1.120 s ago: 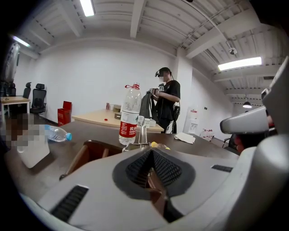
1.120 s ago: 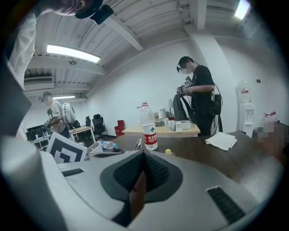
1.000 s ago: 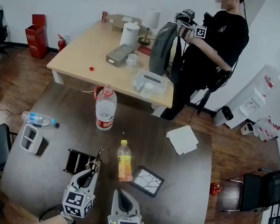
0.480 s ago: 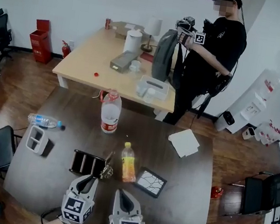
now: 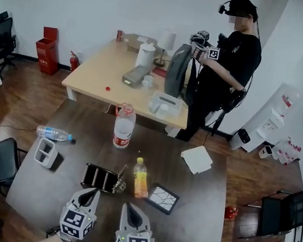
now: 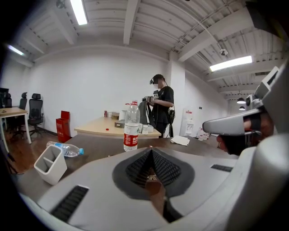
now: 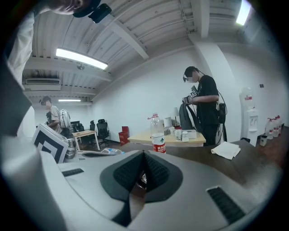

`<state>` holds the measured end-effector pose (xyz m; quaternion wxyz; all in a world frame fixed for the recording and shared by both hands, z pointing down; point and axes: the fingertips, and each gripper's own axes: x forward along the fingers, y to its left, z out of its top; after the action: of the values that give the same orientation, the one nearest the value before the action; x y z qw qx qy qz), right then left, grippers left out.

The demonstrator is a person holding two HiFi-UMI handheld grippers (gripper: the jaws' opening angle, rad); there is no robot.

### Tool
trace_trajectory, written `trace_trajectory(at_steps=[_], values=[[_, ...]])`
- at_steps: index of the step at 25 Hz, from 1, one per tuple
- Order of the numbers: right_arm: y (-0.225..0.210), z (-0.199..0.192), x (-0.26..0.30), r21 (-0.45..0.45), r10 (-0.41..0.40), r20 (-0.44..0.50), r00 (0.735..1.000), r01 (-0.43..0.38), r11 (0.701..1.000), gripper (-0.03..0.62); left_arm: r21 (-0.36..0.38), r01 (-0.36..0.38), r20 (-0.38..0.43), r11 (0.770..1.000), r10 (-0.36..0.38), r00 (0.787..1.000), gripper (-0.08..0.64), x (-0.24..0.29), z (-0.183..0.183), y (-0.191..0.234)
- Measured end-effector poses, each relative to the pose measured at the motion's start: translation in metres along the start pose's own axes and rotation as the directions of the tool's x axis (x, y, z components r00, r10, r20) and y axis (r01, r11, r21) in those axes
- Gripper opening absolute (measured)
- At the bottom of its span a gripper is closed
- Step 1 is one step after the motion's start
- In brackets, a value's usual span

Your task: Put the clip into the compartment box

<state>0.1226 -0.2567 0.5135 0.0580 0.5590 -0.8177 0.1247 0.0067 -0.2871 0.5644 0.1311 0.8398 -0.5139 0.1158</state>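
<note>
Metal of the clip (image 5: 120, 184) leans at the right end of the black compartment box (image 5: 98, 177); whether it sits fully inside, I cannot tell. Jaws of your left gripper (image 5: 94, 192) are closing shut on nothing; your right gripper (image 5: 129, 207) is pinched together too. Bump the box when you pull away and the clip may topple out.

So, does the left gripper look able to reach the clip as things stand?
Probably yes: the clip sits at the compartment box's right end, just ahead of the left gripper, nothing between; its shut jaws would need opening.
</note>
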Motion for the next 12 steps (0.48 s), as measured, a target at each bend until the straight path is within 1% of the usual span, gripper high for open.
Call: trace_trajectory(at_steps=[4,8,10,12], values=[[0.015,0.02,-0.009,-0.015,0.008,0.024,1.0,-0.008,1.0,-0.012,-0.038,0.021,0.01,0.999,-0.02,1.0,0.0,-0.022,0.013,0.008],[0.027,0.03,-0.019,-0.023,0.017,0.046,0.999,-0.016,1.0,-0.012,-0.081,0.052,0.018,0.995,-0.05,0.999,0.0,-0.045,0.022,0.011],[0.034,0.034,-0.024,-0.029,0.025,0.063,0.998,-0.023,0.999,-0.012,-0.083,0.065,0.027,0.994,-0.062,0.998,0.0,-0.056,0.029,0.011],[0.04,0.04,-0.029,-0.036,0.03,0.075,0.997,-0.027,0.999,-0.012,-0.068,0.075,0.044,0.995,-0.072,0.996,0.0,-0.067,0.039,0.011]])
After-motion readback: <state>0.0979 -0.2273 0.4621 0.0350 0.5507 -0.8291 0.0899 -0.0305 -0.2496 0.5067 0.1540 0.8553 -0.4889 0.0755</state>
